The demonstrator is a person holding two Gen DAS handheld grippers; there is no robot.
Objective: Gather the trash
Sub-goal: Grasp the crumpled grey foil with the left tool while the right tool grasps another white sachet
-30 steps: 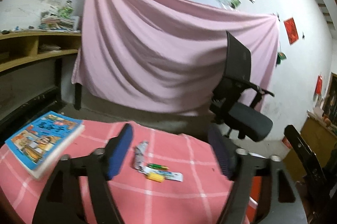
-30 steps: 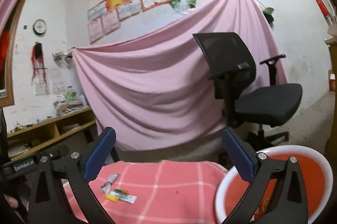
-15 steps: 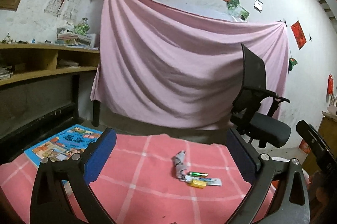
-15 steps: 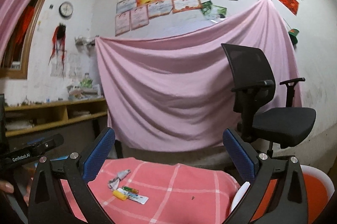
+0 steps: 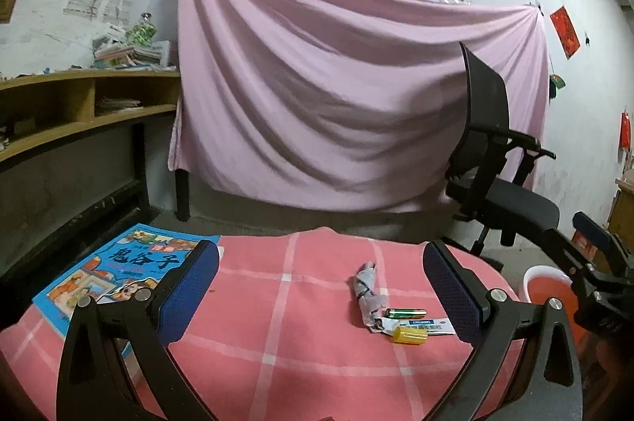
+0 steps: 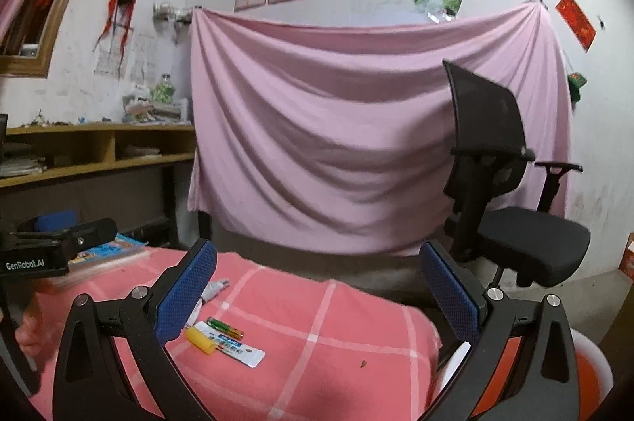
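Both the left hand-held gripper (image 5: 321, 286) and right hand-held gripper (image 6: 317, 286) hang released above the desk (image 5: 277, 341), its wrapper (image 5: 366, 292), battery (image 5: 405, 312) and yellow cap (image 5: 410, 335).

The tablecloth (image 5: 285, 306) is salmon pink crossed by pale pink-white check lines, and on it lie a yellow cap (image 5: 410, 334), a green battery (image 5: 405, 312), a white wrapper (image 5: 426, 325) with a blue label, and a crumpled grey-and-white paper twist (image 5: 366, 288). The book (image 5: 119, 270) has a bright blue cover with cartoon figures, while the basin (image 6: 586, 377) looks orange-red inside a white rim (only partly seen). Both grippers' pads (image 6: 186, 296) are dark blue and dimpled on black frames.
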